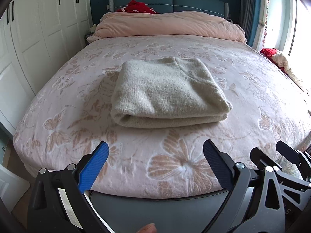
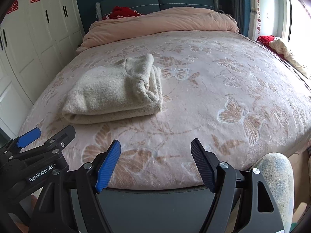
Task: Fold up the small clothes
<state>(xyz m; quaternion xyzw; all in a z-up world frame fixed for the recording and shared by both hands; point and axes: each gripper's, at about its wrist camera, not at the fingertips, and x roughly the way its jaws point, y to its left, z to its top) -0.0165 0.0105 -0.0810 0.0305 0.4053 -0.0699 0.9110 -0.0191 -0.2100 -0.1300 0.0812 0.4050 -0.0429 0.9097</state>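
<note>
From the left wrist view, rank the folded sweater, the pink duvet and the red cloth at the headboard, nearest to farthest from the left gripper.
1. Folded sweater, mid-bed, straight ahead of the open left gripper.
2. Pink duvet, bunched across the bed's far end.
3. Red cloth, behind the duvet, against the headboard.

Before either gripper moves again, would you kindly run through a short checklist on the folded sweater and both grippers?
1. Cream sweater folded into a compact stack: ok.
2. Sweater lies flat on the butterfly bedspread, well in from its edges: ok.
3. Left gripper open, nothing between its fingers: ok.
4. Right gripper open and empty: ok.
5. Both grippers clear of the sweater, near the foot of the bed: ok.
6. Right side of the stack tidy: not ok, a rolled cuff bunches there in the right wrist view.
</note>
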